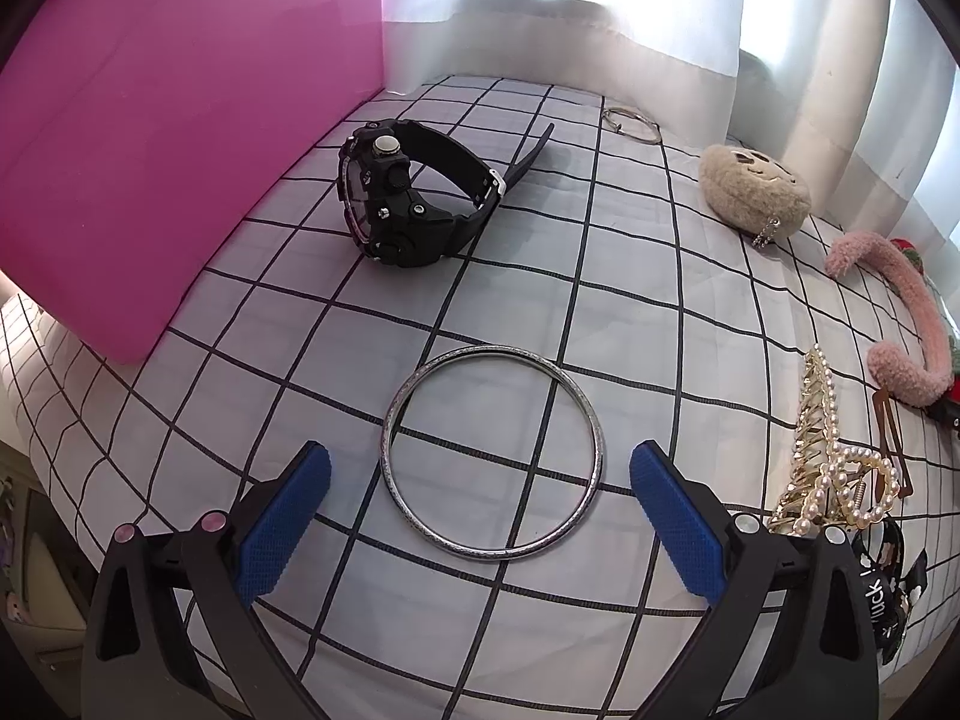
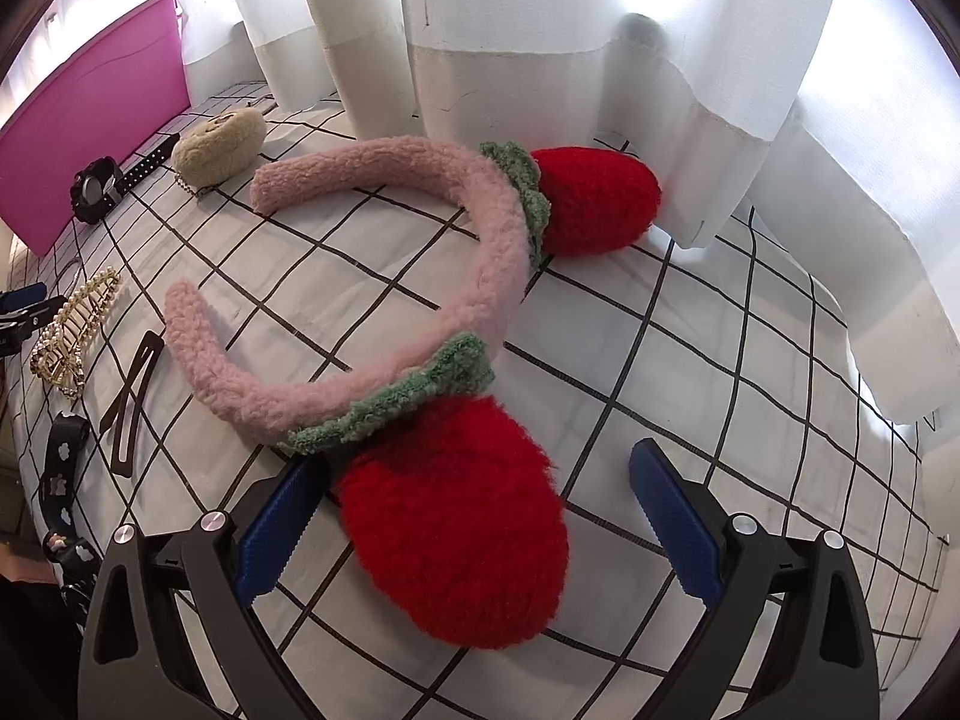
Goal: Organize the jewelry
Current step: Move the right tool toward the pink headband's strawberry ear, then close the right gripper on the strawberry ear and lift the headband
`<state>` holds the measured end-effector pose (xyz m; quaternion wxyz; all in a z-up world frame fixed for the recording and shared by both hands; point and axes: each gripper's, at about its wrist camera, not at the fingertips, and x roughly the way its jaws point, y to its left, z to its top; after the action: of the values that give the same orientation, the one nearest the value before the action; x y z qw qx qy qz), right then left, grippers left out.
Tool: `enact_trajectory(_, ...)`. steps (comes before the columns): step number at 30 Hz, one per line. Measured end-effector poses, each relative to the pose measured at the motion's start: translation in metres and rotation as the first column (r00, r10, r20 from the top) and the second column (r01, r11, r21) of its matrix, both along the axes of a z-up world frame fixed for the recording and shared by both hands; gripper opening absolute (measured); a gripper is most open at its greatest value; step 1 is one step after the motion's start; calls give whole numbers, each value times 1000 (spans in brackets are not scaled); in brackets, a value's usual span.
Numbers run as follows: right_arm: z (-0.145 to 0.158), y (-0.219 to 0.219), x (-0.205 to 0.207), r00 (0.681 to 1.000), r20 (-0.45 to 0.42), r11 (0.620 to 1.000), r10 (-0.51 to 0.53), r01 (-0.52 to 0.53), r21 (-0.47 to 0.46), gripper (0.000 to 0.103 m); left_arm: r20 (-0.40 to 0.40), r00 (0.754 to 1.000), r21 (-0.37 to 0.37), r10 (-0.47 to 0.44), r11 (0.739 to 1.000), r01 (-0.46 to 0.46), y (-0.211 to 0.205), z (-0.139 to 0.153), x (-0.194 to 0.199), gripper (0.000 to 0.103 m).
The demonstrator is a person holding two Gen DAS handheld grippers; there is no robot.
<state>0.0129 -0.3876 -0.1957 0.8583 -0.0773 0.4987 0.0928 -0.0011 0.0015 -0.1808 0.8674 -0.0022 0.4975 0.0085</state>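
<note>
Between your left gripper's (image 1: 480, 480) spread blue fingers the silver bangle (image 1: 492, 453) lies flat on the checked cloth (image 1: 660, 312), ungrasped; next, lower and close on its rim, while your right gripper (image 2: 474, 501) gapes over the strawberry headband (image 2: 444, 252).

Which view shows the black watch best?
The left wrist view: the watch lies close, on its side, with case and strap clear, beside the pink box. The right wrist view shows it small and distorted near the left edge.
</note>
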Motion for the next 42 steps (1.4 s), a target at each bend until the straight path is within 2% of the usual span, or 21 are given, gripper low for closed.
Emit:
enact_trajectory(2,0,4,0,1000,-1,1000,2,-2,3,93,1,1000,-2,-10,1000,10,1,0,0,96)
enact_trajectory(5,-1,15,-2,999,-6,999,36,-36,6,90,8,999,-6,-42,999,42,-1,3,-2,88)
enact_trajectory(8,2,23,-8,998,4,998,59,-59,13,72,26,996,-5,-86,996,86,-6,7,-7,71)
enact_trajectory(11,5,30,-10,999,5,999,48,-48,17,42,29,995,-9,-91,996,91,-6,8,-8,70)
enact_trajectory(16,5,34,-19,1000,15,998,7,-8,57,38,18,994,-27,-104,994,104,-5,9,-16,69)
enact_trajectory(23,15,34,-39,997,40,983,-69,61,174,36,18,995,-63,-103,993,104,-2,20,-27,69)
enact_trajectory(31,37,40,-56,987,54,933,-152,125,339,36,54,991,-92,-122,988,127,-3,50,-26,69)
enact_trajectory(42,75,56,-80,969,85,864,-231,164,477,36,125,979,-111,-159,979,173,4,102,-29,69)
